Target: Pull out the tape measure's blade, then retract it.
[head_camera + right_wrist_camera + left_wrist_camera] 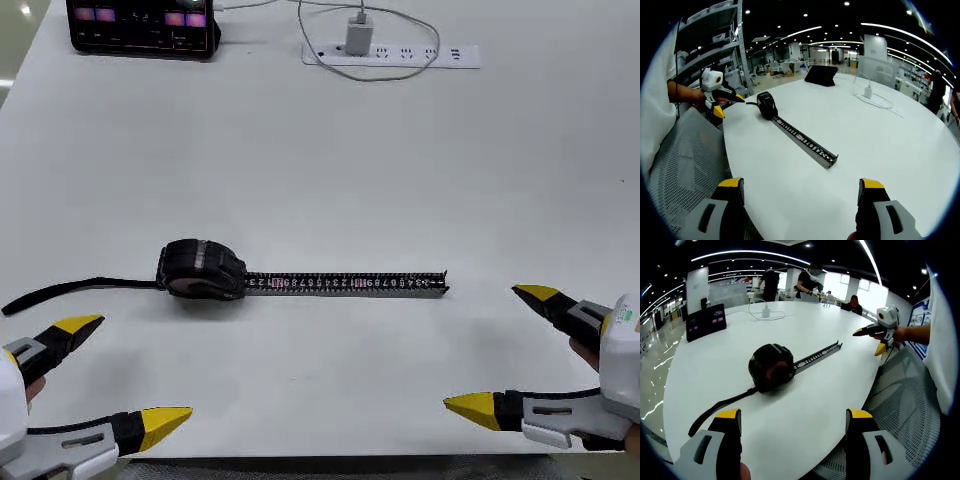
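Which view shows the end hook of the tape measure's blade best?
The right gripper view: the end hook lies nearest that camera, its upturned tip clear. The head view shows it small, from above. The left gripper view shows it far off, beyond the case.

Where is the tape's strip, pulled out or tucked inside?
Pulled out: the blade lies flat on the table, stretching sideways from the black case.

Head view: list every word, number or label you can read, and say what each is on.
Tape measure blade: printed digits, too small to quote reliably.
Green label on the right tongs: too blurred to read.
Dark screen: coloured tiles, no legible text.
Power strip: nothing legible.
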The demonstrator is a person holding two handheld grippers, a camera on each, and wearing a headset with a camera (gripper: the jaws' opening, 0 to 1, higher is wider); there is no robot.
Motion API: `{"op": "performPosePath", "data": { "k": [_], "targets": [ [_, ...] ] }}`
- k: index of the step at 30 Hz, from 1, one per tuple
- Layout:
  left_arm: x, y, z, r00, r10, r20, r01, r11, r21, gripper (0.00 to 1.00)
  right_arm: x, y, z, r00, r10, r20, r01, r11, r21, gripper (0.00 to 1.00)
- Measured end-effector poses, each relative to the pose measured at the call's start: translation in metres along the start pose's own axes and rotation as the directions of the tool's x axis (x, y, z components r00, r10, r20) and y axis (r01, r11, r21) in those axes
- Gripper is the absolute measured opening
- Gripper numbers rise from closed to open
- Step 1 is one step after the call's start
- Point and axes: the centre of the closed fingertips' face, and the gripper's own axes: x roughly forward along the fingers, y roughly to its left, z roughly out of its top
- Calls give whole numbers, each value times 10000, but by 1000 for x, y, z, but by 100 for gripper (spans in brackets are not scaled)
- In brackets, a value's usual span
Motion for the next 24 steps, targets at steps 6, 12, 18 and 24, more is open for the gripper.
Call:
{"op": "performPosePath", "data": {
  "k": [6,12,18,24],
  "targets": [
    [1,0,1,10000,-3,34,3,10000,-18,83,0,0,0,10000,-23,20,23,10000,10,94],
    [0,0,1,10000,19,50,-18,10000,-68,83,0,1,0,10000,-3,23,3,10000,21,94],
    [0,1,3,9999,-5,106,6,9999,-129,83,1,2,1,10000,44,57,-44,10000,44,94],
    [1,0,2,9999,-20,107,21,9999,-135,83,1,2,0,10000,25,40,-25,10000,38,94]
  ]
}}
